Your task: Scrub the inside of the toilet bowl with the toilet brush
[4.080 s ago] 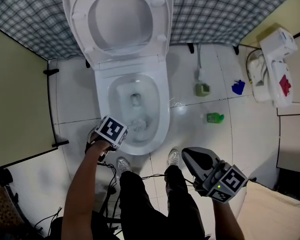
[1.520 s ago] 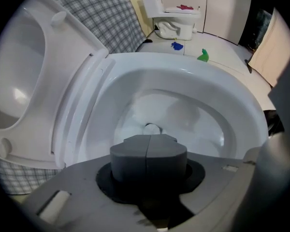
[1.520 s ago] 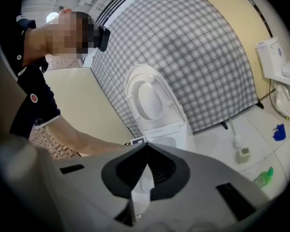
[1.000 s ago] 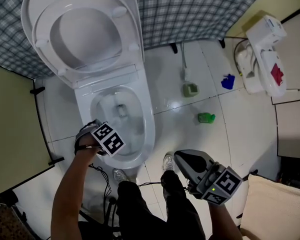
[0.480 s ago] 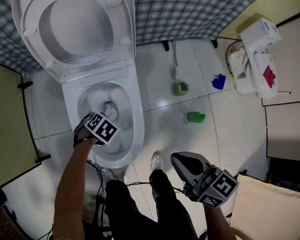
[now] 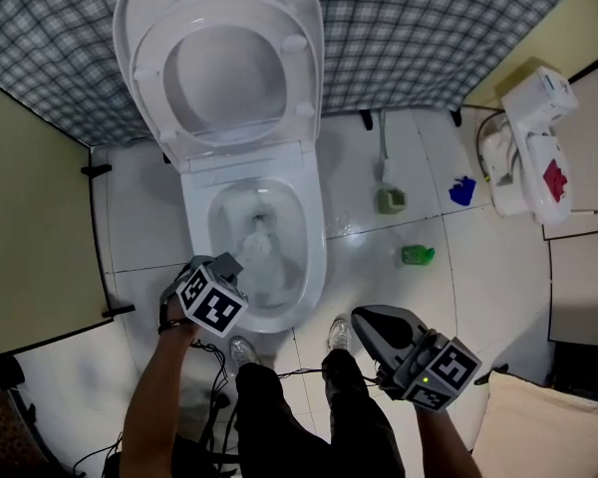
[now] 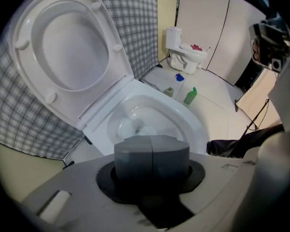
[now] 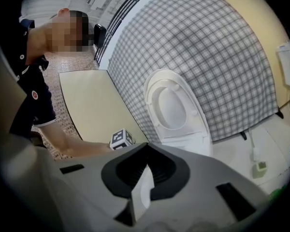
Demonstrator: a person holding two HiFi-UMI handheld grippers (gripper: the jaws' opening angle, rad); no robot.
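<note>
1. White porcelain toilet bowl (image 6: 314, 257) fills the upper middle of the head view. Its lid (image 6: 229, 68) is tipped up against a blue-grey checked wall (image 6: 429, 28). Likely trouble: a quick flick of bristles near the rim could throw dirty water onto the floor and the person's shoes (image 6: 341, 333).
2. Left gripper (image 6: 222, 275) sits at the bowl's lower left edge and points steeply down. Its tongs are clamped on the grey top of the toilet brush (image 7: 152, 157). The brush head seems to be the pale blur down in the bowl. Held so high up, the handle could twist or slip under a hard push.
3. Right gripper (image 6: 379, 325) hangs at lower right, tongs together, nothing between them. Thin cables (image 6: 211, 361) trail by the feet and could snag.
4. Glossy white floor tiles (image 6: 379, 267) with dark grout look slippery. A flat beige panel (image 6: 30, 217) closes the left side.
5. Upper right holds another white fixture (image 6: 533, 137) with a red mark. Near it on the floor are a small grey-green pot (image 6: 390, 200), a green bottle (image 6: 417, 255) and a blue scrap (image 6: 462, 190).
</note>
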